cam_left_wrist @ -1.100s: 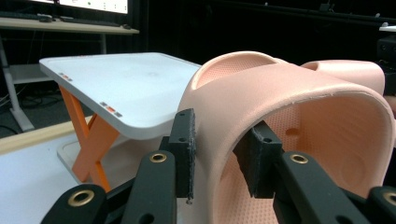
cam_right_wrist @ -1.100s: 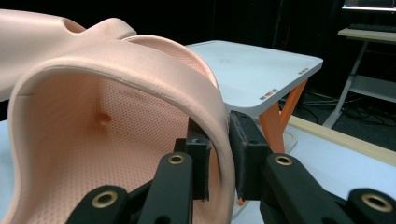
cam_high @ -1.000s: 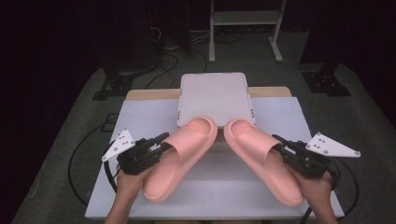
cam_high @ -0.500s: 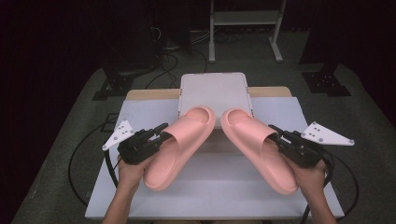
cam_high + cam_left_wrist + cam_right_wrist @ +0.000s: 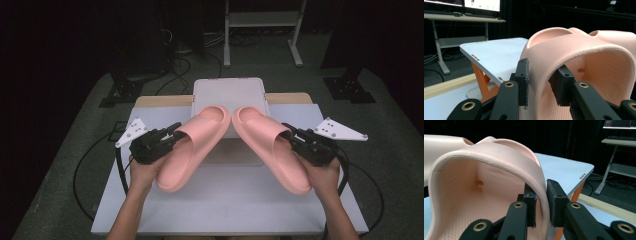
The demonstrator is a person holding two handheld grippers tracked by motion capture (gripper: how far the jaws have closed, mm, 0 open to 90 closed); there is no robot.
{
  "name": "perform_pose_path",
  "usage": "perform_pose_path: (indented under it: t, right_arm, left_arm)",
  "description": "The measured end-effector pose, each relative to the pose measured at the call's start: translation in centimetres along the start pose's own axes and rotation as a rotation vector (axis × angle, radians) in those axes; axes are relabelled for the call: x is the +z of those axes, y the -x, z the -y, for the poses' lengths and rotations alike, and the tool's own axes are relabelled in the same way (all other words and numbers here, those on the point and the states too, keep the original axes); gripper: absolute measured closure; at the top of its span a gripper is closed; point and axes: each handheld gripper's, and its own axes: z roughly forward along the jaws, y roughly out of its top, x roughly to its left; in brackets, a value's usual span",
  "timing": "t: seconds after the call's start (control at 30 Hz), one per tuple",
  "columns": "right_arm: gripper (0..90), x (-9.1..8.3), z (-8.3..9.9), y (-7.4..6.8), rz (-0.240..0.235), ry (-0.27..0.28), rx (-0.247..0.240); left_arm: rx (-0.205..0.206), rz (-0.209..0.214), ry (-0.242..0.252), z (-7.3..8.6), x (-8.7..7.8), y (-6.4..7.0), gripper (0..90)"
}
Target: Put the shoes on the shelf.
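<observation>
Dark floor and cables surround the white tabletop [image 5: 235, 210], and a white tray [image 5: 227, 92] on an orange stand sits at its far edge, near the middle. Left tool [image 5: 159, 143] is clamped on the outer side of the strap of the left pink slipper [image 5: 192, 145]; in the left gripper view one pad [image 5: 523, 82] presses outside the strap wall and the other inside. Right tool [image 5: 306, 143] pinches the strap edge of the right pink slipper [image 5: 270, 145] the same way. Both slippers are held above the tabletop's middle, toes angled toward each other over the tray's near edge, heels splayed toward the near corners.
</observation>
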Motion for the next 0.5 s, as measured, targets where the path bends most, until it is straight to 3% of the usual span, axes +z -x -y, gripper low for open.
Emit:
perform_pose_path:
  t: [0.5]
  right_arm:
    - [77.9,1.4,-1.3,1.1,0.020,0.002,0.006]
  left_arm:
    - [0.002,-0.014,-0.008,-0.9,1.9,-1.1,69.0]
